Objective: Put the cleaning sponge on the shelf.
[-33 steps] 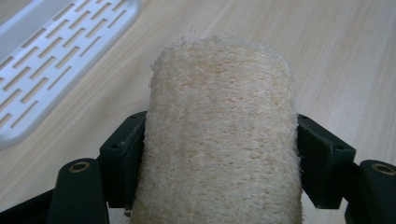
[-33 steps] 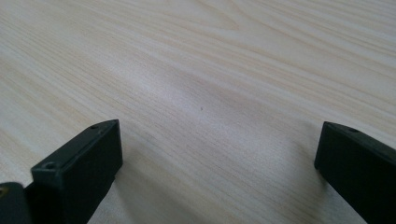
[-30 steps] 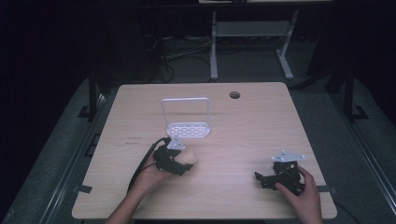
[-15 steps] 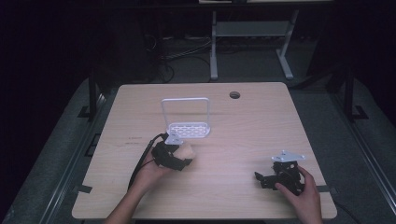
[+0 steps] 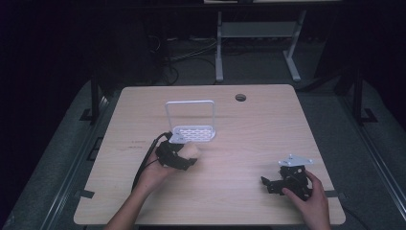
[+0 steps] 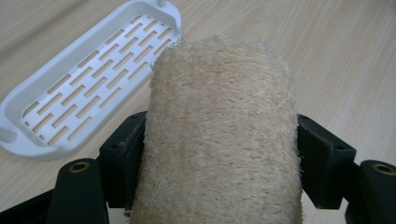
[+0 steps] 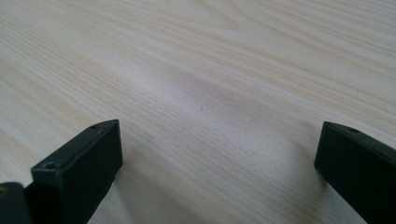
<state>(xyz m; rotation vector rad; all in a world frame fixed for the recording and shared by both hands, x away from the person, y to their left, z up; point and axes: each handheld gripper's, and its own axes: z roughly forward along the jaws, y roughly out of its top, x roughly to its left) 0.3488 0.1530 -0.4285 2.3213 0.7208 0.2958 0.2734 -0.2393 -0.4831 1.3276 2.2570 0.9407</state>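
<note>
Currently the left hand-held gripper is clamped on the loofah sponge, so pickup appears complete. The white slotted rack lies just ahead and to its left; placement there seems to be what is left. The right hand-held gripper rests on the tabletop, jaws apart, holding nothing.

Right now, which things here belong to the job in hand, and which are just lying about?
In the job:
left gripper, shut on the loofah sponge
white slotted tray with handle, just beyond it

Lying about:
right gripper, open over bare table
</note>
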